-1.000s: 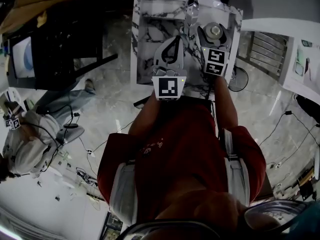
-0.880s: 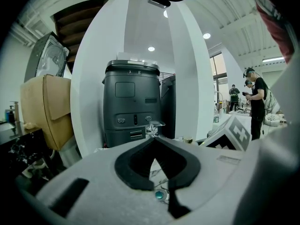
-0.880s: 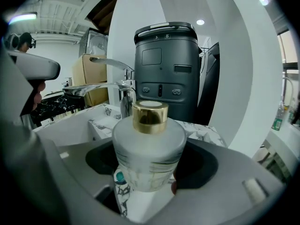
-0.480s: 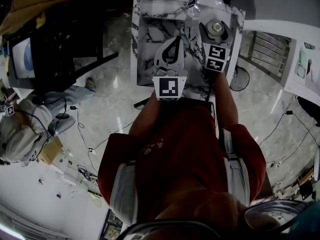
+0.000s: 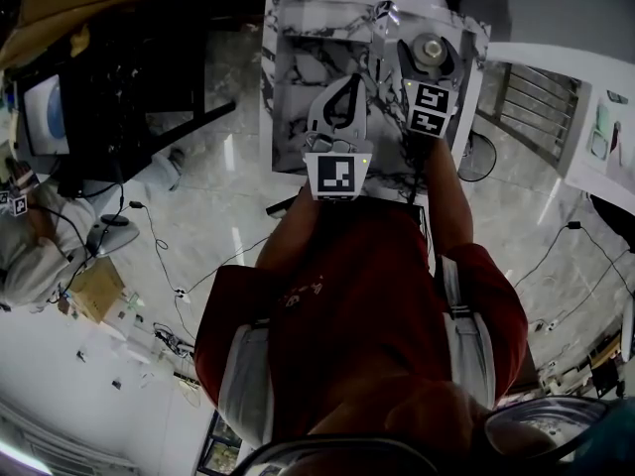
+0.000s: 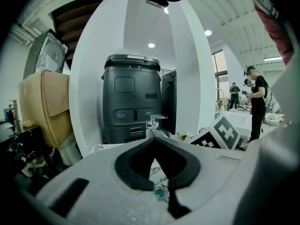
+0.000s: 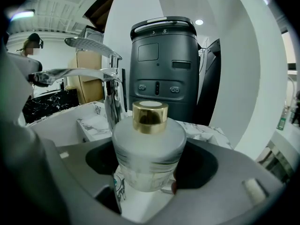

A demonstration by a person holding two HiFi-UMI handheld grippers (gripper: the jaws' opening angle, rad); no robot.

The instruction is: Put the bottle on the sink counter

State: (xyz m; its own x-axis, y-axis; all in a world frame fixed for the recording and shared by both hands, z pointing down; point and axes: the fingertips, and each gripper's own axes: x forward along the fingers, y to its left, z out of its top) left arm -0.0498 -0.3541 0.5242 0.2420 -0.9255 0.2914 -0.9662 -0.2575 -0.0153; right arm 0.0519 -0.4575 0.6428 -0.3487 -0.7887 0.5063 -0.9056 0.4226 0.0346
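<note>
A: Moved: right claw [image 7: 150,172] sits closer to the chrome faucet [image 7: 110,97], over the marbled sink counter [image 5: 298,67].
B: Where's the bottle [image 7: 149,139]?
A: Clamped in that claw, upright. Round frosted glass, shiny gold cap, print unreadable. The left claw [image 6: 154,143] is closed, empty.

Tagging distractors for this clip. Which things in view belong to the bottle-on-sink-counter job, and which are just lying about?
Job:
- right gripper, shut on the frosted bottle with a gold cap
- marbled sink counter

Lying about:
- left gripper, shut and empty
- faucet
- dark grey machine
- brown box
- bystander
</note>
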